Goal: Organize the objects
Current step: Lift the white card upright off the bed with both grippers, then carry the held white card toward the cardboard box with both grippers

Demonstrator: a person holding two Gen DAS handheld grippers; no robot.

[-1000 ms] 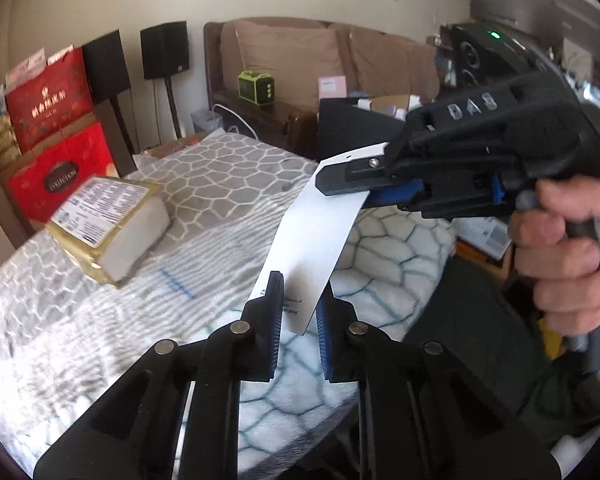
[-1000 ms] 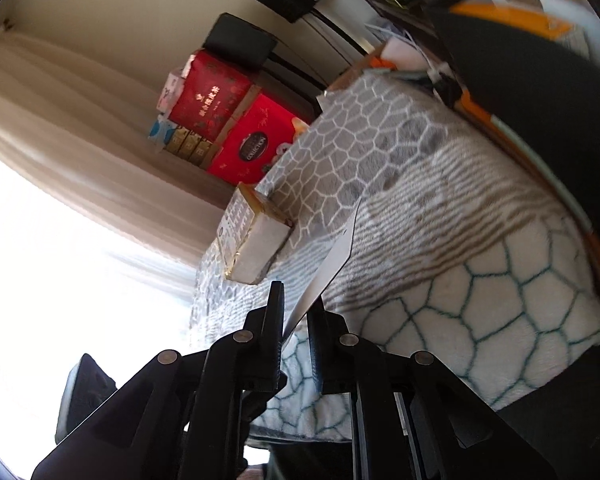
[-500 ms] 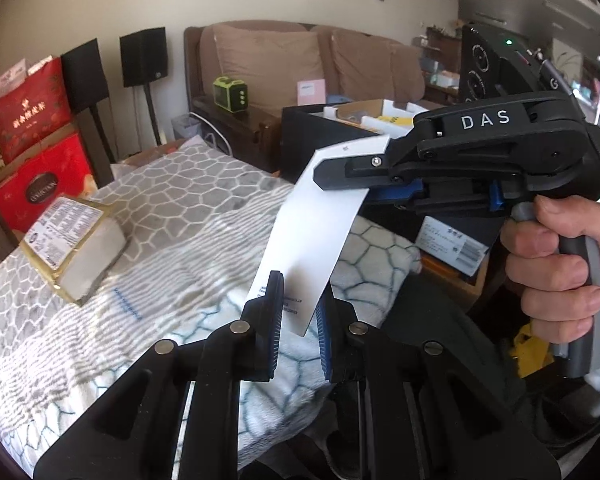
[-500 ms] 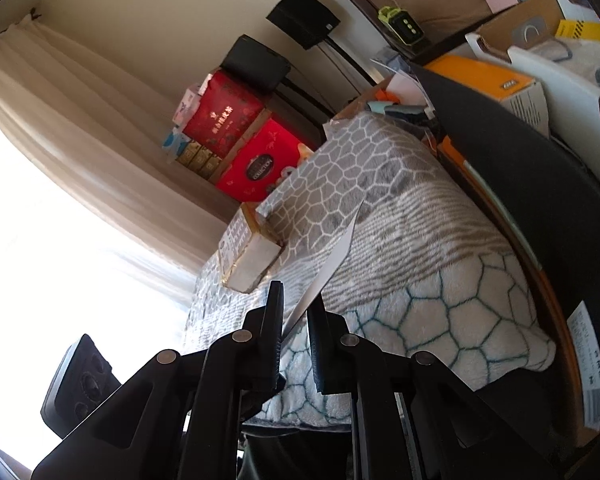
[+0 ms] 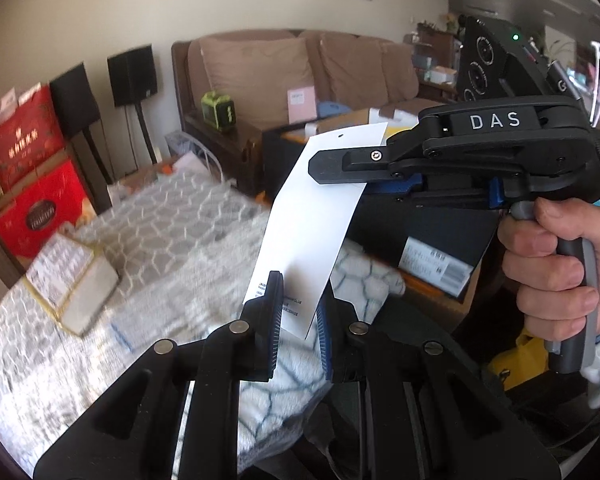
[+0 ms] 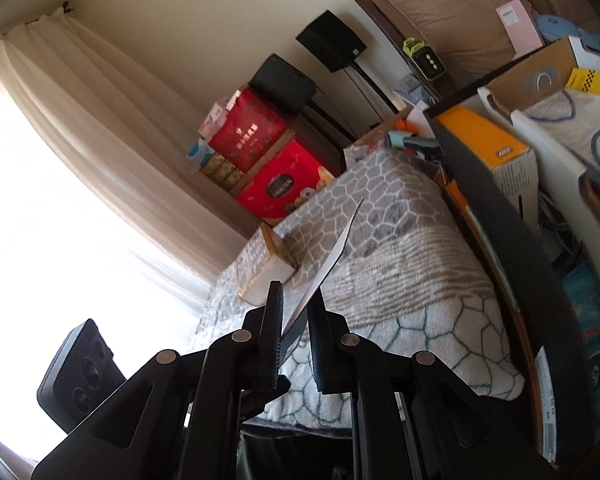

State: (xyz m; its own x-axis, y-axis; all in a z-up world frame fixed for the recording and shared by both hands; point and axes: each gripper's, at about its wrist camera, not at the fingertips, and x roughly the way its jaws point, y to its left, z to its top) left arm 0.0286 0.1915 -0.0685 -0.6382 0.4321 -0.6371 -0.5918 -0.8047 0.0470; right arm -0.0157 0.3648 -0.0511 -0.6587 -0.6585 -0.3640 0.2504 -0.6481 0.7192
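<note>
Above the patterned blanket [image 5: 204, 220], both claws narrowed on white card [image 5: 316, 216].

Both claws, the left claw [image 5: 297, 316] and the right claw [image 6: 295, 316], now sit higher and further from the bed [image 5: 148, 240] than a second ago, carrying the white card [image 5: 316, 220] with them. In the left wrist view the gold-edged box [image 5: 70, 286] on the bed has slid lower and leftward, and the sofa [image 5: 300, 76] and the dark bin [image 5: 440, 240] beneath the card show more fully. In the right wrist view the boxes inside that bin [image 6: 496, 152] have come into sight at the right, and the red cartons [image 6: 268, 160] lie nearer the centre.
</note>
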